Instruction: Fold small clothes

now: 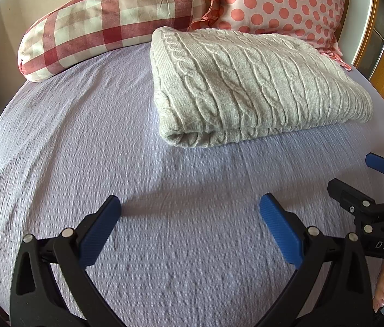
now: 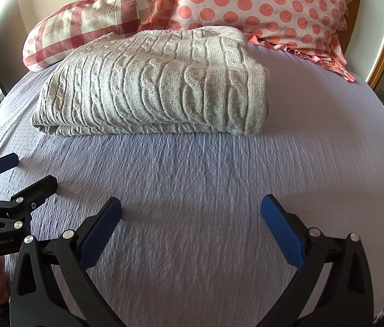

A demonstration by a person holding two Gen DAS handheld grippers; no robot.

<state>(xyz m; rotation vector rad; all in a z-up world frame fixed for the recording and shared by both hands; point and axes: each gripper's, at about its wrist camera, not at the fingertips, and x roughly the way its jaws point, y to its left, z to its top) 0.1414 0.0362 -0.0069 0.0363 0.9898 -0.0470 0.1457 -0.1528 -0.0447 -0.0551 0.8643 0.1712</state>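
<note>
Item one, sweater: grey cable-knit, folded into a thick rectangle, lying on the bedsheet toward the head of the bed, its far edge touching the pillows. Item two, left gripper: hovering over bare sheet well short of the sweater, blue pads spread wide, holding nothing. Item three, right gripper: hovering beside the left one, likewise gaping wide and gripping nothing; the sweater is sitting ahead of it, apart. Item four, checked pillow: leaning at the headboard, left. Item five, spotted pillow: standing just beside it, its ruffled edge resting behind the sweater.
</note>
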